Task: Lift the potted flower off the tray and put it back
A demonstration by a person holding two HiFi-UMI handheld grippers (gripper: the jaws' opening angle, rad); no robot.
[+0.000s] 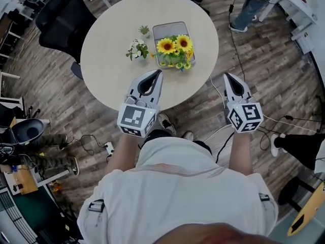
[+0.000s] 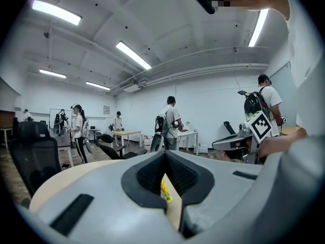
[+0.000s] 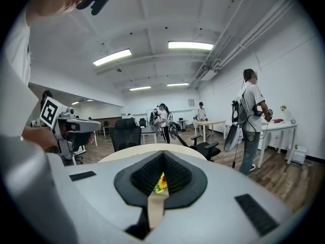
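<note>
My left gripper (image 1: 159, 72) hovers over the near edge of the round table (image 1: 109, 32) and my right gripper (image 1: 227, 76) just off it, both clenched on nothing. Farther off, the potted flower (image 1: 175, 50) stands in the grey tray (image 1: 163, 28).

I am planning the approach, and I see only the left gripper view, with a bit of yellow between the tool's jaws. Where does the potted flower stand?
Observer: The sunflower pot stands in the grey tray, toward its near end, on the round table.
Operator: Is anything else close to it?
Observer: Yes. Two small plants stand on the table left of the tray: a white-flowered plant and, behind it, a green plant.
Operator: And the other hand?
Observer: The right tool is off the table's right edge, over the floor, with its jaws together and nothing held.
</note>
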